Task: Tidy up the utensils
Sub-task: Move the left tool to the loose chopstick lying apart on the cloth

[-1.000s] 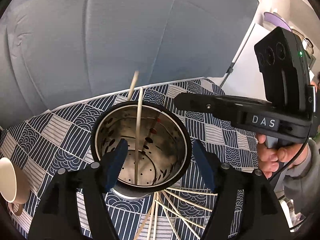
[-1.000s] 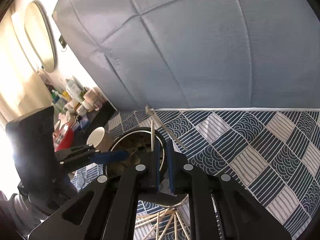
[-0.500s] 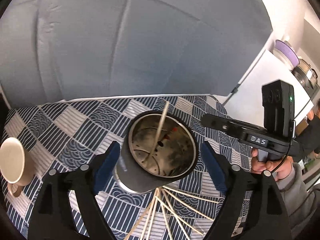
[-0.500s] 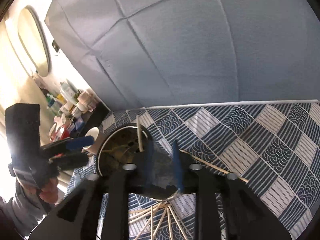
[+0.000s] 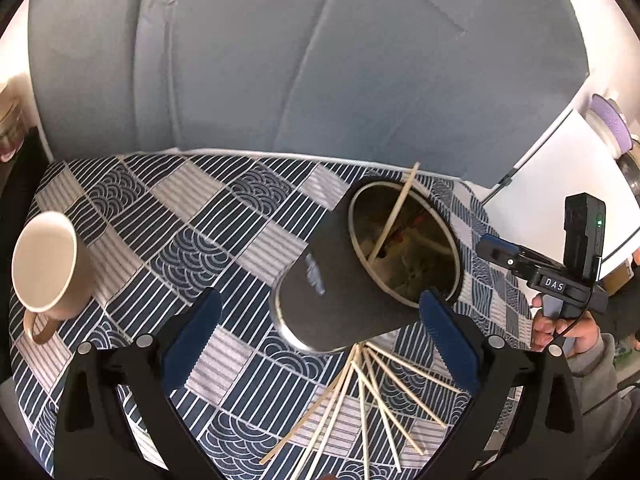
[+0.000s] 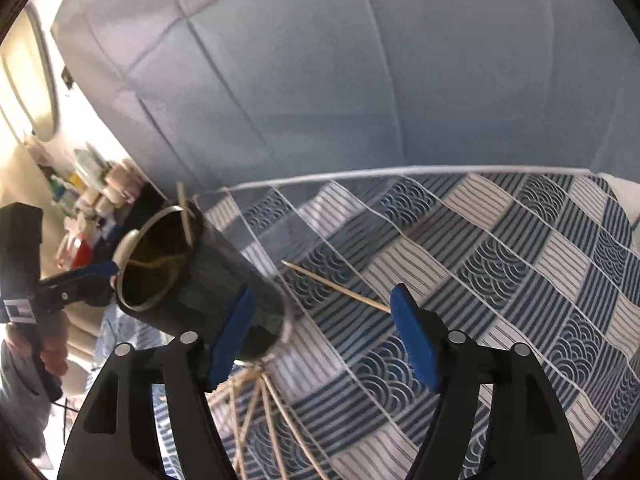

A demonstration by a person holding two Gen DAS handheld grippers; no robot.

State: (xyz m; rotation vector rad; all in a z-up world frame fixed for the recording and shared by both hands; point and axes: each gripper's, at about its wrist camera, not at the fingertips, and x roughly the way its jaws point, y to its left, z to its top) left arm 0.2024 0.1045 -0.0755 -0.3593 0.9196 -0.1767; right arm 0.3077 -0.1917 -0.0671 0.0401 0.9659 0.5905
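A black metal utensil holder (image 5: 344, 280) stands on the patterned cloth with one wooden chopstick (image 5: 394, 216) leaning inside it. My left gripper (image 5: 320, 340) is just short of the holder; its jaws are opening wide and the pads touch nothing. Several loose chopsticks (image 5: 360, 392) fan out on the cloth below the holder. In the right wrist view the holder (image 6: 200, 280) is at the left, and my right gripper (image 6: 324, 338) has its jaws opening with nothing held. A single chopstick (image 6: 336, 288) lies on the cloth beyond them.
A beige mug (image 5: 44, 264) stands on the cloth at the left. A grey padded wall backs the table's far edge. A hand (image 5: 560, 328) holds the right gripper (image 5: 496, 250) at the right. Bottles and jars (image 6: 92, 196) crowd a shelf off to the left.
The right gripper opened and let go of the chopstick, which now leans in the holder. The left jaws spread wider. Both grippers drew back from the holder.
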